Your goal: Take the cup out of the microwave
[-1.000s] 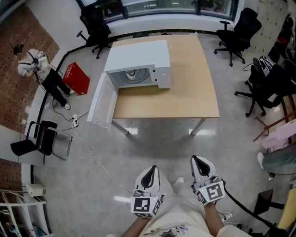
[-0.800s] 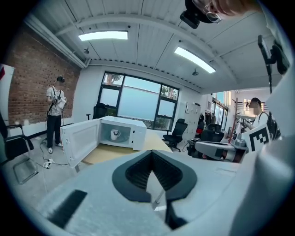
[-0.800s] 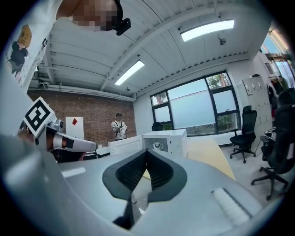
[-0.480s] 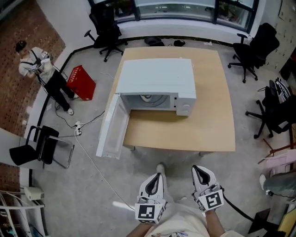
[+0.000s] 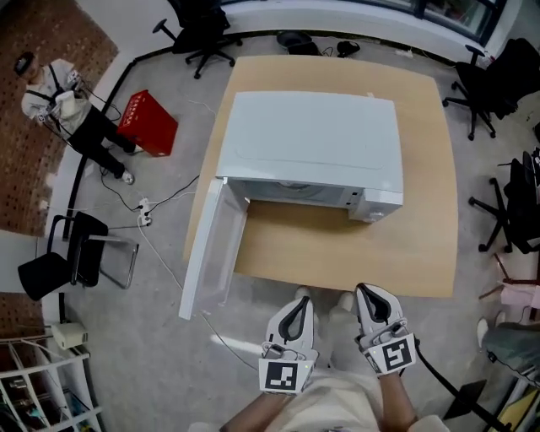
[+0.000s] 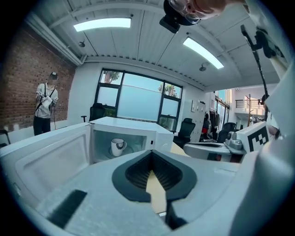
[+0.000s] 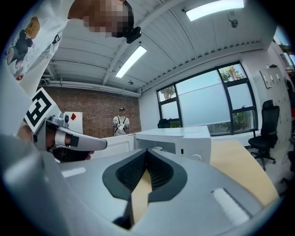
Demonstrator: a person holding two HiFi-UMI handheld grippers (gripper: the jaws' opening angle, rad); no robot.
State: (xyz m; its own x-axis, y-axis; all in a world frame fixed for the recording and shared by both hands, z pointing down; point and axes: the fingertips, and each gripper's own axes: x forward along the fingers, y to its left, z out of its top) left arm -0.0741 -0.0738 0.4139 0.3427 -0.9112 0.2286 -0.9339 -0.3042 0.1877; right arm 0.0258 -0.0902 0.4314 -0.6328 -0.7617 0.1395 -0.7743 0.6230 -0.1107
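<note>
White, with a dark handle, the cup (image 6: 117, 146) stands upright on the glass plate inside the microwave (image 6: 133, 126). Nothing else can be seen in that cavity. In the left gripper view the cup shows beyond and to the left of the left gripper (image 6: 151, 155), well apart from it. That gripper's jaws are pressed together at the tips with nothing between them. The right gripper (image 7: 146, 152) is likewise closed on nothing. From its view the microwave's opening lies ahead and slightly to the right, too dim inside to make out the cup.

In the head view the white top of the microwave (image 5: 312, 143) hides the cavity, so the cup cannot be seen there. The microwave door (image 5: 211, 249) hangs wide open, swung out past the near left corner of the wooden table (image 5: 422, 245). The microwave sits on the left half of that table, its front facing the near edge.

Both tools are held side by side low in that view, the left gripper (image 5: 301, 300) and the right gripper (image 5: 364, 290) over the grey floor just short of the table's near edge. Both point toward the microwave, near each other but not touching.

Farther out, a red box (image 5: 148, 133) lies on the floor to the left of the table. A person (image 5: 63, 105) stands beyond it by the brick wall. Black office chairs (image 5: 202, 21) stand around the table's far side, and a black folding chair (image 5: 72, 261) stands at the left.
</note>
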